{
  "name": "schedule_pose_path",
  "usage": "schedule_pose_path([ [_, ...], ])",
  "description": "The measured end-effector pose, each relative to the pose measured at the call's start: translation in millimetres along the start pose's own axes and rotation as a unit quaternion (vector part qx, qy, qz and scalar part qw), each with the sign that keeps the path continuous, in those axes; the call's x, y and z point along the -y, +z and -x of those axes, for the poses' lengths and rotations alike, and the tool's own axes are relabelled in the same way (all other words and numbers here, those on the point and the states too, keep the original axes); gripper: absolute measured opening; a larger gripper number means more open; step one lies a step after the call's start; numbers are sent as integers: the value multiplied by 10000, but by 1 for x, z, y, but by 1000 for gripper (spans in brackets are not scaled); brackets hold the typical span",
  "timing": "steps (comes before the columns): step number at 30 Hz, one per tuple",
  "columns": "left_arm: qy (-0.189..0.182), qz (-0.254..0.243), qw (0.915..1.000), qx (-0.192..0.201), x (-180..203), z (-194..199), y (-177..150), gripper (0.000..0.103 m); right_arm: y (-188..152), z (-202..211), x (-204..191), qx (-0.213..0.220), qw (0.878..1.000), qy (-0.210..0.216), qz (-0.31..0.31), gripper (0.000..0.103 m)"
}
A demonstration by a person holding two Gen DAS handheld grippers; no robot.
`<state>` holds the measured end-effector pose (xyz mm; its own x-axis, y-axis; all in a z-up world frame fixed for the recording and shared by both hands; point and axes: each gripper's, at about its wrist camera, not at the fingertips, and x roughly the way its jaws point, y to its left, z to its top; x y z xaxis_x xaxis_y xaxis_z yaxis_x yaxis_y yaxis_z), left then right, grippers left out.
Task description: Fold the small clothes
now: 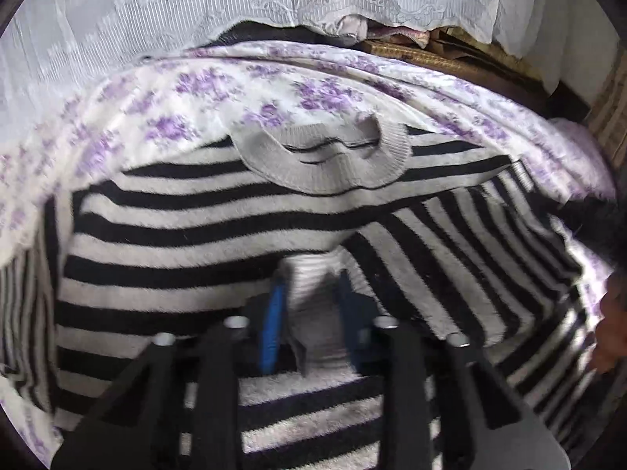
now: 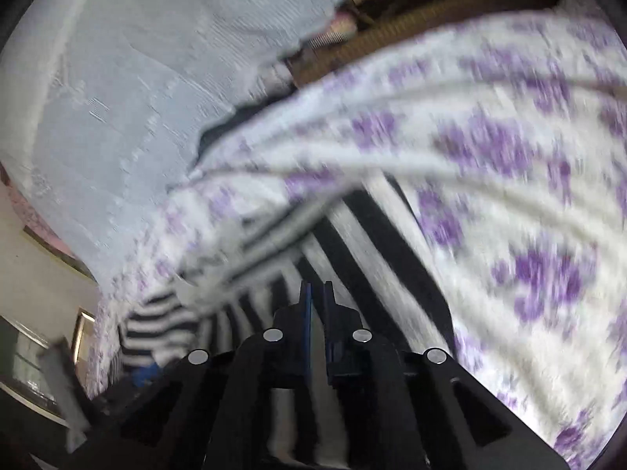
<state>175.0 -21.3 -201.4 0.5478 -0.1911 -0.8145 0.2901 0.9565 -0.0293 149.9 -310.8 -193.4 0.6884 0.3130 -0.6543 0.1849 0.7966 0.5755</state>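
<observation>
A black-and-white striped sweater lies spread on a white bedsheet with purple flowers, its grey ribbed collar pointing away from me. My left gripper is shut on a pale ribbed cuff of the sweater, which is pinched between its blue-padded fingers over the chest. In the blurred right wrist view, my right gripper is shut just above the striped sweater. I see no cloth between its fingers.
A white lace curtain hangs behind the bed. Brown woven items lie at the back right beyond the sheet. A person's hand shows at the right edge. The floral sheet extends right of the sweater.
</observation>
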Motion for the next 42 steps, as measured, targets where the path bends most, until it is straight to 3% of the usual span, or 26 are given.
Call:
schedule_pose_path([
  [2, 162, 49, 9998, 139, -5, 3, 3, 11, 11, 1, -9, 132, 9998, -87, 134, 8],
  [4, 681, 47, 9969, 380, -10, 8, 4, 5, 17, -6, -9, 96, 9995, -251, 190, 8],
  [6, 1012, -61, 9940, 407, -12, 4, 5, 5, 18, -27, 8, -120, 9987, -499, 73, 0],
  [7, 914, -91, 9955, 240, -13, -3, 4, 5, 17, -38, 21, -247, 9986, -465, -45, 0],
  [9, 950, -199, 9953, -33, -10, -18, 2, 4, 17, -37, 40, -296, 9983, 0, -495, 0],
  [11, 1034, -253, 9942, 124, -7, -10, 2, 4, 15, -13, 37, -216, 9978, 37, -627, 8],
  [13, 743, -103, 9958, 529, -10, 11, 5, 6, 10, 9, 19, -84, 9997, -59, -237, 14],
  [15, 483, -54, 9956, 798, -10, 26, 6, 20, 2, 25, 6, -62, 9998, -178, 96, 40],
  [17, 510, -206, 9960, 702, -3, 21, 6, 56, -13, 32, -4, -108, 9982, -373, 467, 41],
  [20, 698, -570, 9959, 86, 10, -12, -2, 64, -39, 17, 3, -518, 9951, -508, 668, 42],
  [23, 838, -644, 9938, 346, 13, -2, -4, 74, -54, 15, -6, -196, 9901, -776, 1149, 41],
  [25, 738, -314, 9958, 437, -1, 10, -2, 74, -56, 32, -11, 214, 9900, -768, 1160, 49],
  [27, 572, 197, 9968, 515, -27, 27, 0, 79, -66, 57, -14, 916, 9840, -868, 1256, 95],
  [28, 536, 455, 9961, 526, -42, 35, -1, 84, -71, 63, -12, 1135, 9809, -949, 1261, 100],
  [29, 520, 791, 9941, 536, -64, 46, -6, 86, -75, 65, -6, 1239, 9800, -998, 1192, 100],
  [33, 529, 1761, 9810, 618, -145, 82, -52, 86, -69, 31, 21, 208, 9924, -1078, 559, 100],
  [34, 543, 1914, 9781, 612, -158, 88, -62, 86, -69, 31, 20, 222, 9926, -1051, 558, 100],
  [38, 281, 2841, 9576, 393, -218, 94, -96, 86, -76, 52, 21, 736, 9931, -776, 474, 100],
  [42, 308, 3696, 9273, 506, -263, 93, -105, 86, -84, 82, 49, 1418, 9880, -558, -271, 100],
])
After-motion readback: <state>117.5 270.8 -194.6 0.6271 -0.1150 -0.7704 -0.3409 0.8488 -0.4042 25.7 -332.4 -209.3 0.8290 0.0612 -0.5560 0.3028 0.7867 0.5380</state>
